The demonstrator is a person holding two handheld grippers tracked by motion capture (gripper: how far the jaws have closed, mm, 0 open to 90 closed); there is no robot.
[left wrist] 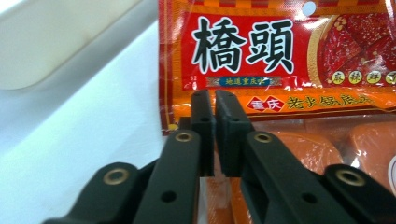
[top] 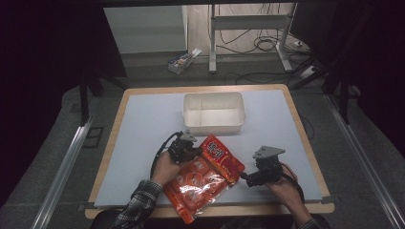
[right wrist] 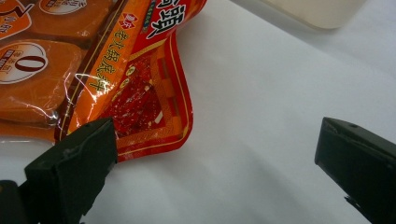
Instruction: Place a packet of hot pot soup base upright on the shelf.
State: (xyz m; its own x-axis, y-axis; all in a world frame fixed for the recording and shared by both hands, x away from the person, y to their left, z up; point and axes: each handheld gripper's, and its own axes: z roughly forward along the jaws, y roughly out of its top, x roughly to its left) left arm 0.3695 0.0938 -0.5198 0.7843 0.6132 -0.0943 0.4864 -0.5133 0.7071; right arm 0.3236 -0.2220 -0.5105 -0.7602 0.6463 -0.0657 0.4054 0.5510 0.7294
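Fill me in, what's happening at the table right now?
A person works a gripper in each hand over a red snack packet lying near the table's front edge. The left gripper is shut, seemingly pinching the packet's edge. The right gripper is open beside the packet's corner, gripping nothing. An empty white bin sits behind them on the pale mat.

one red snack bag (top: 205, 179), one white tub (top: 213, 112) — two hand-held grippers
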